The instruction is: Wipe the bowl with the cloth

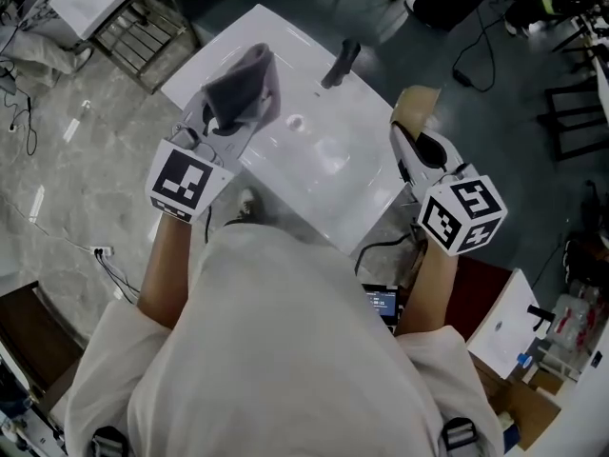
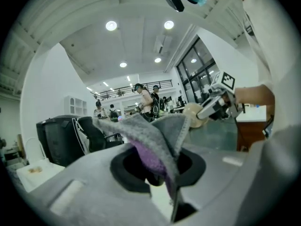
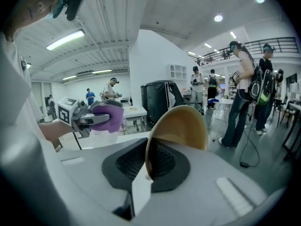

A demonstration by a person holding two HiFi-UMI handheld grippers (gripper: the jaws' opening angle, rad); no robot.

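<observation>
A grey cloth with a purple inner side [image 1: 244, 88] is bunched in my left gripper [image 1: 225, 122], whose jaws are shut on it over the left part of the white table [image 1: 314, 169]. In the left gripper view the cloth [image 2: 157, 142] rises from the jaws and hides the fingertips. My right gripper [image 1: 411, 146] is shut on the rim of a tan bowl [image 1: 415, 106], held tilted on edge above the table's right side. In the right gripper view the bowl [image 3: 181, 126] stands edge-on, its hollow facing right. Both grippers are lifted, apart from each other.
A dark handle-like object [image 1: 340, 63] lies at the table's far edge. A metal rack [image 1: 143, 27] stands on the floor at the upper left. Cables [image 1: 476, 46] run over the floor at the upper right. Several people stand in the background [image 3: 242, 86].
</observation>
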